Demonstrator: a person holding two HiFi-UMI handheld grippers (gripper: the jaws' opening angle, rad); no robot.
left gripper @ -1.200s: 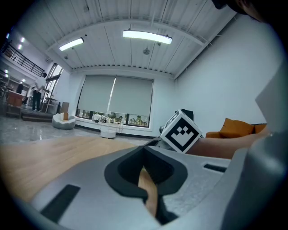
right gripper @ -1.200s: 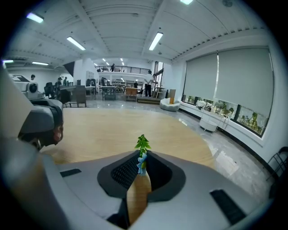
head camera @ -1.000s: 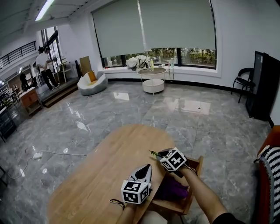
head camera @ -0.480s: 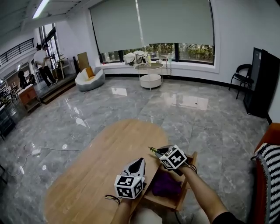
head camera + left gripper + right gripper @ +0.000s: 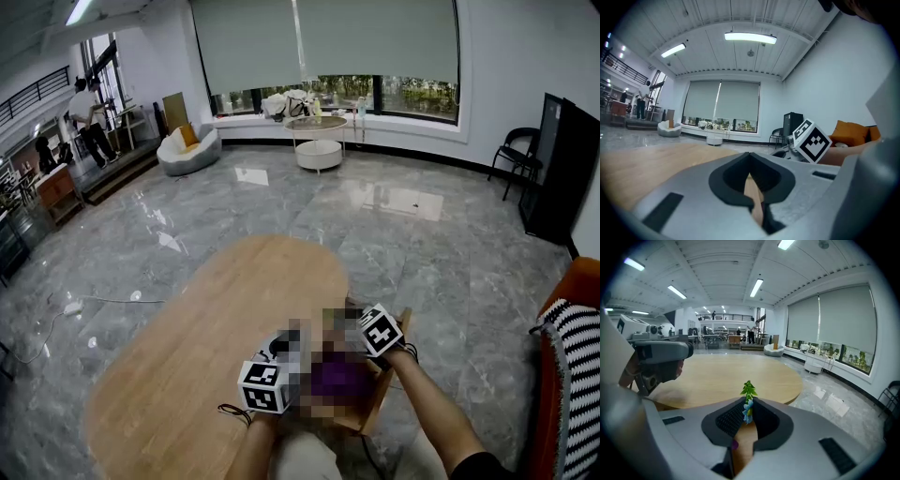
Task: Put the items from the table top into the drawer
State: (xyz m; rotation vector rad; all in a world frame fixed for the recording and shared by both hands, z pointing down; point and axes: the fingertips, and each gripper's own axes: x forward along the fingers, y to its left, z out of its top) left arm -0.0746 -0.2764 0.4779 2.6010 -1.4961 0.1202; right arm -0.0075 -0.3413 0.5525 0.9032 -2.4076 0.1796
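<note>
My right gripper (image 5: 749, 404) is shut on a small artificial sprig (image 5: 748, 391) with green leaves and a blue flower, which sticks up from between its pads. In the head view its marker cube (image 5: 380, 330) sits over the open wooden drawer (image 5: 388, 373) at the oval table's (image 5: 216, 319) right edge. A purple thing (image 5: 337, 377) lies in the drawer. My left gripper (image 5: 750, 157) is shut with nothing in it, and its cube (image 5: 262, 386) hovers over the table's near edge. A blur hides both sets of fingertips in the head view.
Grey marble floor surrounds the table. A white round side table (image 5: 319, 150) and a lounge seat (image 5: 186, 150) stand by the window. A black chair (image 5: 511, 164) and cabinet (image 5: 562, 187) are at right, an orange sofa with striped cloth (image 5: 572, 337) nearer. People stand far left (image 5: 82, 117).
My right gripper has carried the sprig from beside the table's edge to over the open drawer. The left gripper has drifted a little nearer the drawer. Both stay shut.
</note>
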